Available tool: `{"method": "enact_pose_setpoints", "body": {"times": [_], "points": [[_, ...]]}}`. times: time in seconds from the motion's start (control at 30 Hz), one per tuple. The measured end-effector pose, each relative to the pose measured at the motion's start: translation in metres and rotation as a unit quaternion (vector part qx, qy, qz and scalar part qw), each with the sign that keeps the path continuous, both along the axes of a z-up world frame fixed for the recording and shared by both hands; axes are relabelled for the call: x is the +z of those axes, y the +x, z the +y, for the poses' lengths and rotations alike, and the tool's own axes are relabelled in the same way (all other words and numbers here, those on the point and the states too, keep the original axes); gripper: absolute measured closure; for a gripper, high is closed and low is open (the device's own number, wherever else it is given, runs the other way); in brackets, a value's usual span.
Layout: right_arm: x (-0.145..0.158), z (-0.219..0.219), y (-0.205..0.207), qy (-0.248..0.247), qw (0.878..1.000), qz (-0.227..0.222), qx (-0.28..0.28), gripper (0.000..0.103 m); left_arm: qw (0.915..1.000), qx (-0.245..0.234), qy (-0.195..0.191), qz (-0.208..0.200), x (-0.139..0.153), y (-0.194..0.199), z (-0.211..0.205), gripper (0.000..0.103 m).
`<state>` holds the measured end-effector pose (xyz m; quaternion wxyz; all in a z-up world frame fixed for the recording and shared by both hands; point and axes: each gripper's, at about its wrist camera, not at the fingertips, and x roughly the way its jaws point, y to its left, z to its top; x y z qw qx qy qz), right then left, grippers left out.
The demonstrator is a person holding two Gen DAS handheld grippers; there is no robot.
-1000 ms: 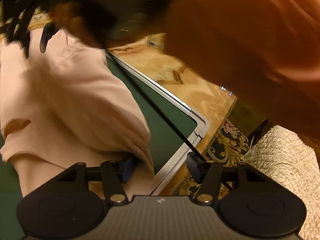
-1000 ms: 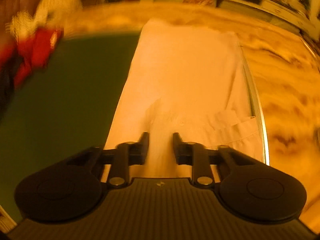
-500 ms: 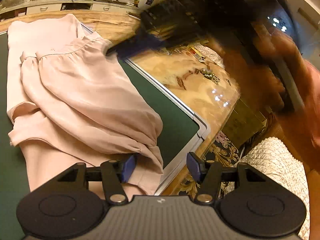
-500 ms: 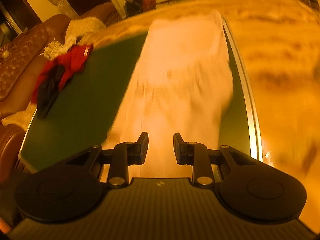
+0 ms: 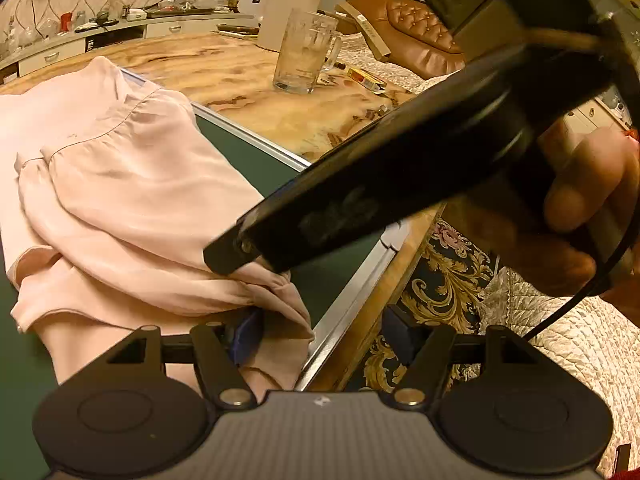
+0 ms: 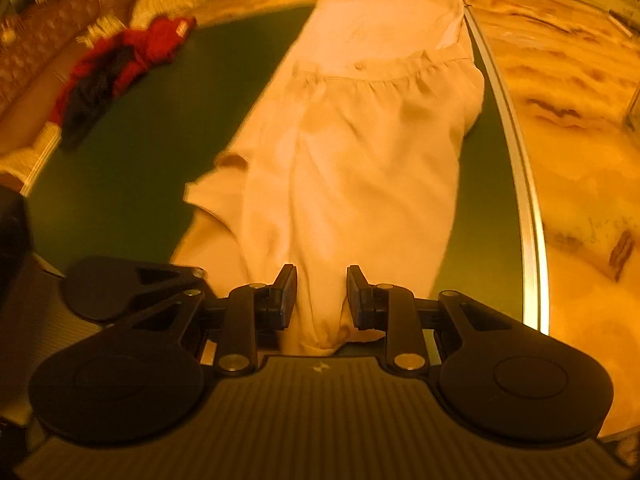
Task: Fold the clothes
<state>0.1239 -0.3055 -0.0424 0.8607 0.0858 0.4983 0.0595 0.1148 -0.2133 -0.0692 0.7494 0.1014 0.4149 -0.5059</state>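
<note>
Marbled tan stone-pattern bench point(image 5: 248, 80): broad top, carrying all items below.

Dark green mat with a silver metal rim point(image 6: 132, 136): lies flat on the bench; its rim runs along the garment's right side in the right wrist view.

Pale pink gathered fabric garment point(image 5: 132, 184): spread lengthwise on the green mat, partly folded over itself, its near end bunched at the mat's corner. One sleeve or flap juts out toward the mat's open side.

Red and dark crumpled clothing point(image 6: 120, 64): heaped at the mat's far edge, well apart from the pink garment.

Right gripper point(image 6: 322, 296): fingers narrowly parted with a bunched fold of the pink garment between them; whether the pads press the cloth cannot be told. A hand point(image 5: 560, 216) holds its handle.

Left gripper point(image 5: 326, 336): fingers spreading apart, released; the garment's near corner lies beside the left finger, nothing pinched.

Clear glass mug point(image 5: 306, 52): upright on the bare bench, beyond the mat.
</note>
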Motion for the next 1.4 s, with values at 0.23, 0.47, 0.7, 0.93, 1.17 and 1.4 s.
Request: {"method": "enact_pose_setpoints", "body": {"times": [0.23,0.47,0.7,0.93,1.17,1.4], "points": [[0.006,0.004,-0.004,0.025,0.999,-0.027,0.028,0.1,1.0,-0.002,-0.009,0.004,-0.004,0.004,-0.003,0.032],[0.014,0.011,0.005,0.09,0.993,-0.006,0.078,0.1,0.9998,0.009,-0.018,0.009,-0.005,0.009,-0.001,0.03],[0.018,0.004,0.025,0.072,0.994,0.014,0.084,0.077,1.0,0.008,-0.003,0.001,-0.001,0.004,0.004,0.029],[0.042,0.0,0.085,0.018,0.997,-0.069,0.036,0.06,0.9995,0.028,-0.009,0.005,0.006,0.003,0.017,0.028],[-0.005,0.034,0.171,-0.061,0.998,-0.021,-0.004,0.06,0.9997,0.021,-0.001,0.012,-0.001,0.006,0.015,0.026],[-0.013,0.038,0.165,-0.072,0.996,-0.039,-0.021,0.101,0.9999,0.01,-0.011,0.007,-0.003,0.004,0.016,0.024]]}}
